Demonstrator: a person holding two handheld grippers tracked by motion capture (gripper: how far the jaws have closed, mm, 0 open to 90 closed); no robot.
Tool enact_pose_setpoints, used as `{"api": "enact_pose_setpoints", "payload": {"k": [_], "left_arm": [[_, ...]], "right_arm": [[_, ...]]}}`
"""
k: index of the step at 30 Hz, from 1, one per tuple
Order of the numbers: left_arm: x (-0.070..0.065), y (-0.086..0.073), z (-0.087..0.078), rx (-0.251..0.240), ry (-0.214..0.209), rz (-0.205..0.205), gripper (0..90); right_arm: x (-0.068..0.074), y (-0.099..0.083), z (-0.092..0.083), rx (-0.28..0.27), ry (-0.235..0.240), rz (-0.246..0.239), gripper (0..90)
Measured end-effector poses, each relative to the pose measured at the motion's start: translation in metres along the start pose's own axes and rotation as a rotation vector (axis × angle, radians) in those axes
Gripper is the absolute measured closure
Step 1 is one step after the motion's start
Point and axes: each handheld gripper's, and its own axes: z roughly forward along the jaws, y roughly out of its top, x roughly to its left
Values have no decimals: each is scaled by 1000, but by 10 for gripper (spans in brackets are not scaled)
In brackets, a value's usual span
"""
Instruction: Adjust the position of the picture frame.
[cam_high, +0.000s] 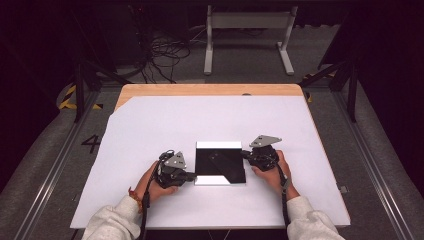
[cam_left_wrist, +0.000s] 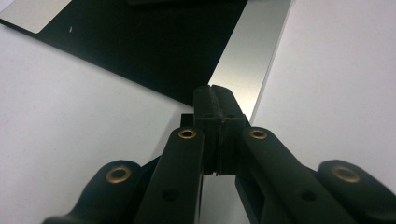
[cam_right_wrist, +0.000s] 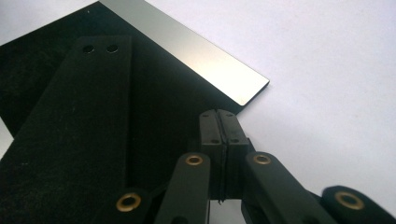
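Black cloth (cam_high: 219, 162) lies on a silver plate (cam_high: 218, 145) mid-table, partly folded. Left gripper (cam_high: 187, 175) and right gripper (cam_high: 246, 155) sit at opposite edges, jaws pressed together, perhaps pinching fabric. Likely mid-fold; next comes a clean lift across.

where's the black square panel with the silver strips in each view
High view: the black panel lies at centre, between the left hand-held gripper and the right hand-held gripper.
Left gripper view: top, beyond the shut jaws.
Right gripper view: left and centre, ahead of the shut jaws.
Shared landmark: its silver strip.
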Motion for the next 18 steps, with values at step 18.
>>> {"api": "enact_pose_setpoints", "payload": {"k": [18], "left_arm": [[-3, 2, 0, 6, 24, 23, 860]], "right_arm": [[0, -1, -1, -3, -10, 4, 854]]}}
